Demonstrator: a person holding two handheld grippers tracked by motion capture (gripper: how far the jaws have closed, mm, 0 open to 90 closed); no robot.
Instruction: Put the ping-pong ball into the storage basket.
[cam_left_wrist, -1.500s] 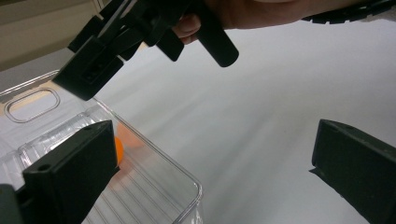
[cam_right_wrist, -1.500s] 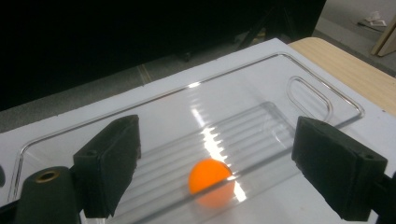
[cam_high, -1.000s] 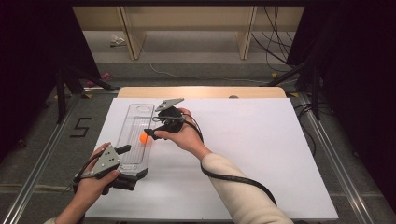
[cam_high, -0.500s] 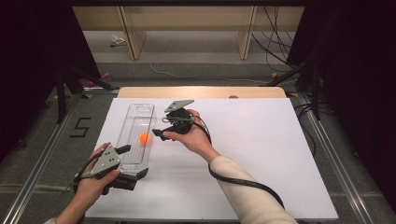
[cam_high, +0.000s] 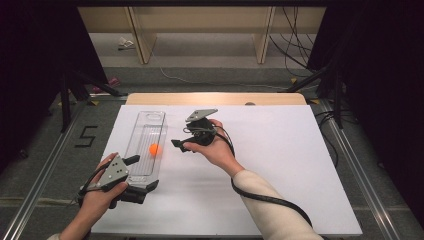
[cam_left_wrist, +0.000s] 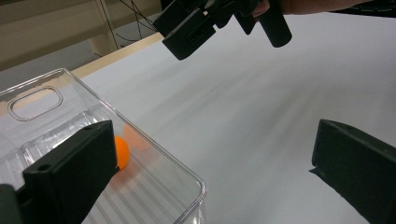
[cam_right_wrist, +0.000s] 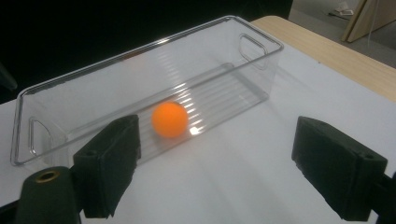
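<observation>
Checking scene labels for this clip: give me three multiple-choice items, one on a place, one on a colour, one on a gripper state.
1. Where is the ball?
A. inside the clear bin
B. on the white table beside the bin
C. between the right jaws

2. What colour is the ball?
A. white
B. orange
C. green

3. How does the right hand-held gripper stand?
A. shut on the ball
B. shut on the bin's rim
C. open, holding nothing

Answers:
1 A: the right gripper view shows the ball on the bin's ribbed floor, behind its clear wall.
2 B: it is orange in all three views.
3 C: its jaws stand wide apart in its own view, with bare table between them.
</observation>
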